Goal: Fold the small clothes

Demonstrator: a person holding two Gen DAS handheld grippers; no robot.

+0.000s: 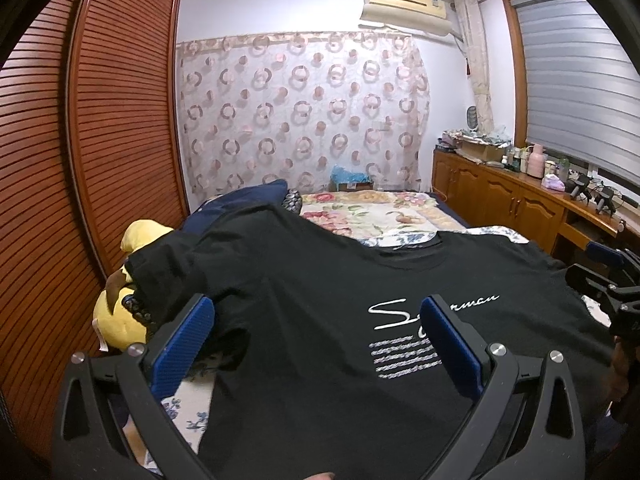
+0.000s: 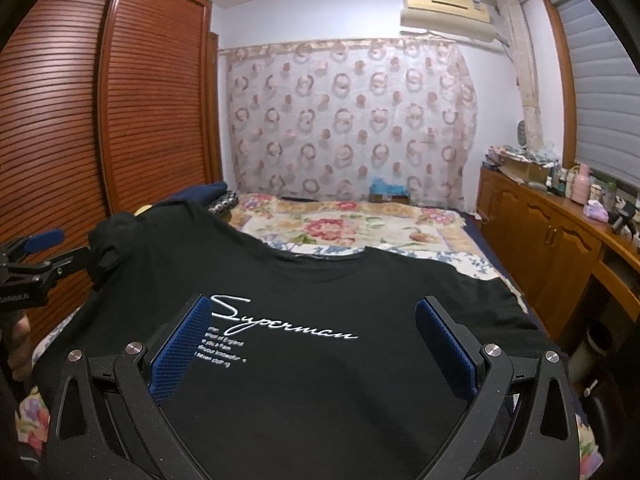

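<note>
A black T-shirt (image 1: 304, 304) with white script lettering lies spread face up on the bed, collar toward the far end. Its left sleeve drapes over a yellow plush toy (image 1: 120, 312). My left gripper (image 1: 316, 320) stands open above the shirt's left half, nothing between its blue pads (image 1: 180, 352). In the right wrist view the same T-shirt (image 2: 320, 360) fills the foreground, and my right gripper (image 2: 312, 320) hangs open over the chest print. The left gripper (image 2: 44, 256) shows at the left edge of that view, beside the sleeve.
A floral bedspread (image 1: 376, 212) covers the bed beyond the shirt, with dark blue bedding (image 1: 248, 196) at its far left. A louvred wooden wardrobe (image 1: 80, 140) stands close on the left. A wooden cabinet (image 2: 548, 240) with bottles runs along the right under the window.
</note>
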